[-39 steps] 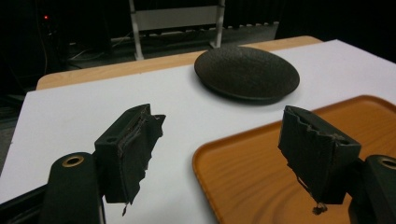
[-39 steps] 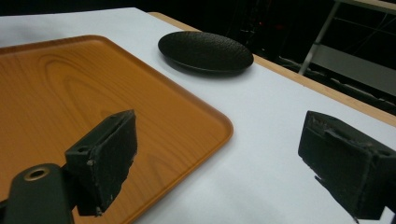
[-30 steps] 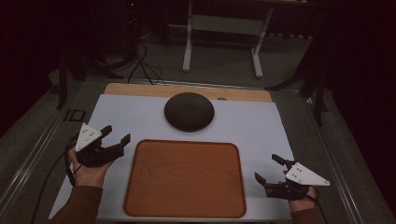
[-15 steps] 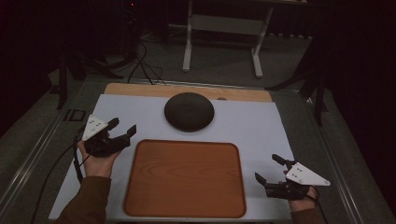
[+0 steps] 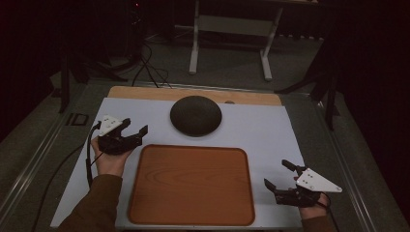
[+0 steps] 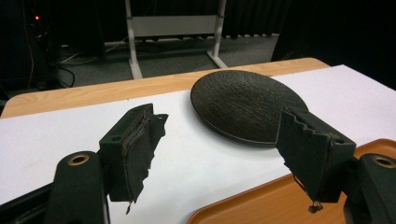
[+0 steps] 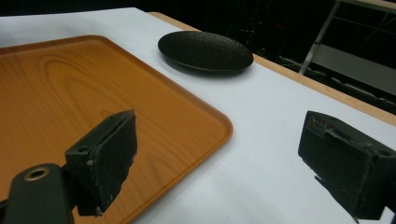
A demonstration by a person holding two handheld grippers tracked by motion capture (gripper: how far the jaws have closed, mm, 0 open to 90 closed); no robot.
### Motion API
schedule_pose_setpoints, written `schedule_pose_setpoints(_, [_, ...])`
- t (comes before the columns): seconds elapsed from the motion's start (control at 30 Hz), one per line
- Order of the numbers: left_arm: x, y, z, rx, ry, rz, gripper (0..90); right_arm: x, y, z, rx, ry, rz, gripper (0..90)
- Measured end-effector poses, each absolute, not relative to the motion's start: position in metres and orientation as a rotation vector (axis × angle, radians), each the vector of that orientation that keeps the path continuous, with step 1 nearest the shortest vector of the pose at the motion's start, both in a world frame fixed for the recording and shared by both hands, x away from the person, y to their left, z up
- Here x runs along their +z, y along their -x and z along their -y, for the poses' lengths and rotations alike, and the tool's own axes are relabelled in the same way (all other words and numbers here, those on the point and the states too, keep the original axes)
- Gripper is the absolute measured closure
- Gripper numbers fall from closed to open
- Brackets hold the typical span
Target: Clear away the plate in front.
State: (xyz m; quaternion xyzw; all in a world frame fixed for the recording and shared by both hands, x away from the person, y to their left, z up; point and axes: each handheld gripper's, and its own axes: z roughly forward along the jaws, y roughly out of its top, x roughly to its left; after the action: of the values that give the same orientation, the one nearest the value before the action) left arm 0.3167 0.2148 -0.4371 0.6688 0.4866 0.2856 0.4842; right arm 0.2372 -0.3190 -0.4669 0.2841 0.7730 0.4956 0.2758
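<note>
The left hand-held gripper had slid toward the round, rough-textured black plate, jaws wide and empty. The right hand-held gripper stayed wide beside the rounded-corner wooden tray.

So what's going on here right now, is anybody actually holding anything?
Nothing is held. The left gripper is open, raised left of the wooden tray, jaws pointing toward the dark plate. The right gripper is open too, near the tray's right edge. The tray is empty; the plate sits on the white mat beyond it.
</note>
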Motion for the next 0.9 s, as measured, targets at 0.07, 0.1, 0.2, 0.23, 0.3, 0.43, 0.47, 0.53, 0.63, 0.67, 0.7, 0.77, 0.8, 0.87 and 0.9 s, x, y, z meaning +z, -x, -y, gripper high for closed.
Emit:
schedule_pose_setpoints(0.07, [-0.438, -0.320, -0.213, 0.697, -1.638, -1.186, 29.2, -0.467, -0.237, 0.319, 1.330, -0.764, -2.077, 11.4])
schedule_pose_setpoints(0.1, [-0.439, -0.322, -0.211, 0.699, -1.641, -1.187, 29.7, -0.467, -0.237, 0.319, 1.332, -0.763, -2.077, 11.4])
schedule_pose_setpoints(0.2, [-0.442, -0.327, -0.209, 0.700, -1.648, -1.195, 31.7, -0.467, -0.237, 0.319, 1.332, -0.763, -2.077, 11.4])
schedule_pose_setpoints(0.23, [-0.443, -0.329, -0.208, 0.695, -1.651, -1.199, 31.9, -0.467, -0.237, 0.319, 1.333, -0.762, -2.077, 11.4])
schedule_pose_setpoints(0.3, [-0.445, -0.332, -0.207, 0.694, -1.655, -1.203, 31.9, -0.467, -0.237, 0.319, 1.333, -0.762, -2.077, 11.4])
schedule_pose_setpoints(0.43, [-0.447, -0.337, -0.203, 0.692, -1.661, -1.203, 31.7, -0.467, -0.237, 0.319, 1.333, -0.763, -2.078, 11.3])
schedule_pose_setpoints(0.47, [-0.448, -0.339, -0.201, 0.688, -1.658, -1.204, 31.8, -0.467, -0.237, 0.319, 1.333, -0.762, -2.078, 11.4])
schedule_pose_setpoints(0.53, [-0.449, -0.342, -0.200, 0.686, -1.650, -1.204, 32.4, -0.467, -0.237, 0.319, 1.332, -0.763, -2.080, 11.4])
schedule_pose_setpoints(0.63, [-0.450, -0.345, -0.197, 0.688, -1.649, -1.204, 33.0, -0.467, -0.237, 0.319, 1.334, -0.762, -2.077, 11.3])
schedule_pose_setpoints(0.67, [-0.450, -0.345, -0.197, 0.688, -1.649, -1.204, 33.0, -0.467, -0.237, 0.319, 1.334, -0.762, -2.077, 11.3])
schedule_pose_setpoints(0.7, [-0.452, -0.349, -0.196, 0.692, -1.654, -1.208, 33.0, -0.467, -0.237, 0.320, 1.334, -0.764, -2.075, 11.4])
schedule_pose_setpoints(0.77, [-0.454, -0.353, -0.194, 0.692, -1.659, -1.213, 33.0, -0.467, -0.237, 0.320, 1.335, -0.765, -2.075, 11.4])
schedule_pose_setpoints(0.8, [-0.454, -0.353, -0.194, 0.692, -1.659, -1.213, 33.0, -0.467, -0.237, 0.320, 1.335, -0.764, -2.076, 11.4])
schedule_pose_setpoints(0.87, [-0.458, -0.358, -0.192, 0.679, -1.657, -1.227, 33.8, -0.467, -0.237, 0.320, 1.335, -0.764, -2.075, 11.3])
schedule_pose_setpoints(0.9, [-0.459, -0.360, -0.191, 0.671, -1.660, -1.231, 34.3, -0.467, -0.237, 0.320, 1.335, -0.764, -2.075, 11.3])
